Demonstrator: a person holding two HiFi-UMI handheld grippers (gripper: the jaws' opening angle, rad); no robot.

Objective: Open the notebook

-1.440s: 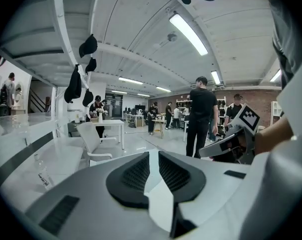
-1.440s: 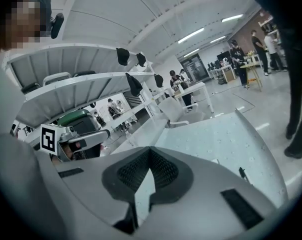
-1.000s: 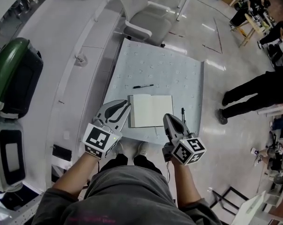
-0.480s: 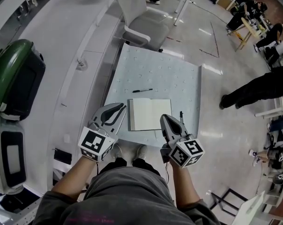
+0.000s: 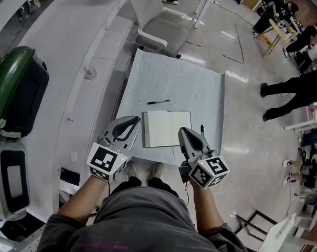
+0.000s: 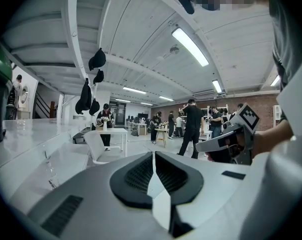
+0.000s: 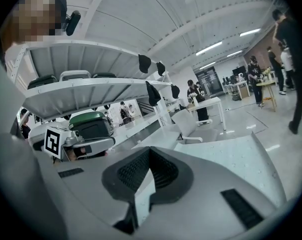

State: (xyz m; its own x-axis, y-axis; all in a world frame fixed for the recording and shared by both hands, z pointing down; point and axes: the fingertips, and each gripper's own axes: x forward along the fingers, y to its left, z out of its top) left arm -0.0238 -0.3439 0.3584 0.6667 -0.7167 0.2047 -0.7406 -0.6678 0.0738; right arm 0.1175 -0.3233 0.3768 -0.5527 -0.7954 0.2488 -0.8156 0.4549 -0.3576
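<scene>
1. While both tools hang over the near edge of the table (image 5: 169, 77), neither holds anything. The left gripper (image 5: 136, 121) has just been closing its jaws, which now meet at the tips with nothing between them. The right gripper (image 5: 183, 132) is pinched together too, and empty.
2. The notebook (image 5: 167, 128) lies flat and looks closed. It sits between the two tools and a little ahead of them. Its dark-edged side, probably the spine, is just beside the left gripper's tip. Its near free corner is at the right gripper's tip, though I cannot tell whether they touch.
3. Main risk: closed jaws cannot pinch a thin cover. If the right gripper goes in as it is, its blunt tip will likely push the book instead of lifting the cover, sliding it toward the left gripper or skewing it.
4. If the left gripper does not press down near the spine, the whole notebook may lift or pivot with the cover.
5. Jaws opened too deep over the free edge could catch pages with the cover, so the book opens partway in.
6. A pen (image 5: 158, 102) lies ahead of the notebook, well beyond both tips. A second pen (image 5: 202, 130) lies just outboard of the right gripper, where a sideways swing could knock it off the table.
7. The notebook sits close to the table's near edge, so a pull back toward the person could drag it over.
</scene>
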